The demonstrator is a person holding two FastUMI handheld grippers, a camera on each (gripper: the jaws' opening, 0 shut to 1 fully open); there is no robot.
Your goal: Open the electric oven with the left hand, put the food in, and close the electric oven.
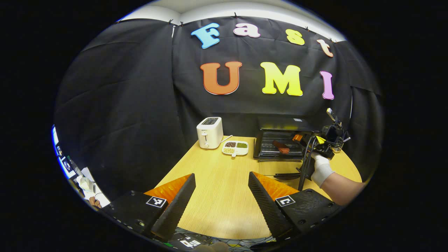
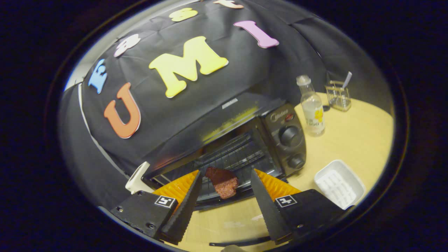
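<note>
Worktop point(image 1: 224, 196): pale wood, round-edged; carries every item below.

Oven point(image 2: 245, 140): dark, at the far right of the worktop, door dropped open, wire rack exposed, two knobs on its side panel. Contents: one reddish-brown piece of food point(image 2: 222, 182), lying at the front edge of the rack or on the open door; which of the two cannot be told. Risk, as a judgement: if the piece sits this far forward, raising the door could pinch it or tip it out onto the worktop; it likely needs nudging deeper first.

Toaster point(image 1: 209, 132): white, well apart to the left of the oven; slots appear empty.

Bottle point(image 2: 311, 106): clear, capped, upright just beside the oven's knob side. Risk: a wide sweep toward the door could knock it over.

Left tongs point(image 1: 222, 196): spread apart, holding nothing, low over the near worktop and well short of the oven. Risk: a long reach remains to the door, and a careless lift may slam it.

Right tongs point(image 2: 224, 196): spread apart, flanking the food without touching it; seen from the left gripper view at the oven mouth, held by a gloved hand point(image 1: 320, 168). Risk: pulling back crooked could drag the food out.

Divided dish point(image 1: 235, 147): white, between toaster and oven; compartments hold dark, green and pale grains or beans.

White tray point(image 2: 338, 188): ridged, empty, near the oven's right side.

Wire holder point(image 2: 338, 96): behind the bottle, one pale utensil standing in it.
</note>
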